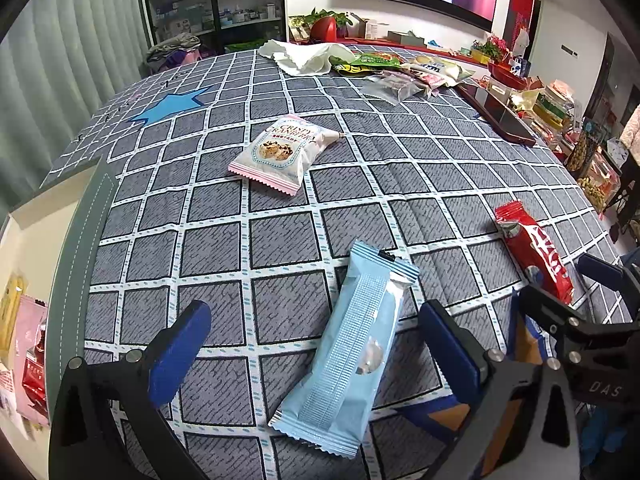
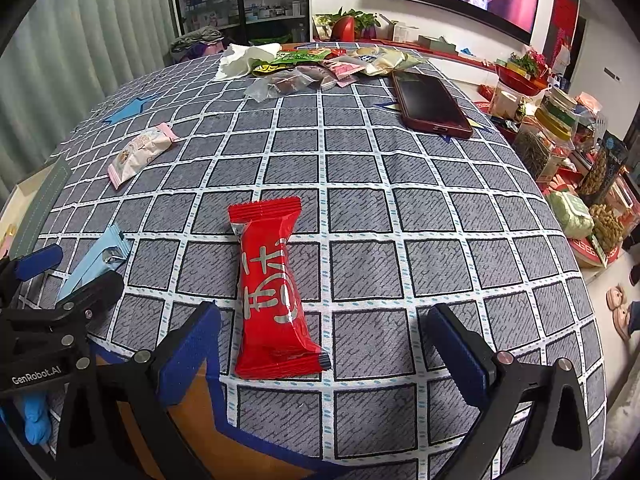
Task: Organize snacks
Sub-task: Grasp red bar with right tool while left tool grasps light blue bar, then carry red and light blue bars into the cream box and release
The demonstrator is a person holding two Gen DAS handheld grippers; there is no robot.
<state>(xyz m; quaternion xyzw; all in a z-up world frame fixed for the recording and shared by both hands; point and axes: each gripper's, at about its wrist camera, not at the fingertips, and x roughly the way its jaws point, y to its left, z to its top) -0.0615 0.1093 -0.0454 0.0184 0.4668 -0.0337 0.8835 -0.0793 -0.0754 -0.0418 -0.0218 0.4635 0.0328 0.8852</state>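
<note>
The left gripper (image 1: 316,348) has wide jaws around the blue snack (image 1: 348,356). The right gripper (image 2: 320,344) has wide jaws around the red snack (image 2: 276,292), right of the blue one. The slippery wrappers might slide out when squeezed.

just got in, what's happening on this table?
Snack sorting, mid-run. The left hand-held gripper is open around a light blue packet; the right hand-held gripper is open around a red packet. Neither is gripped. A cranberry cookie pack lies farther out, with more snacks piled at the far edge beside a phone.
</note>
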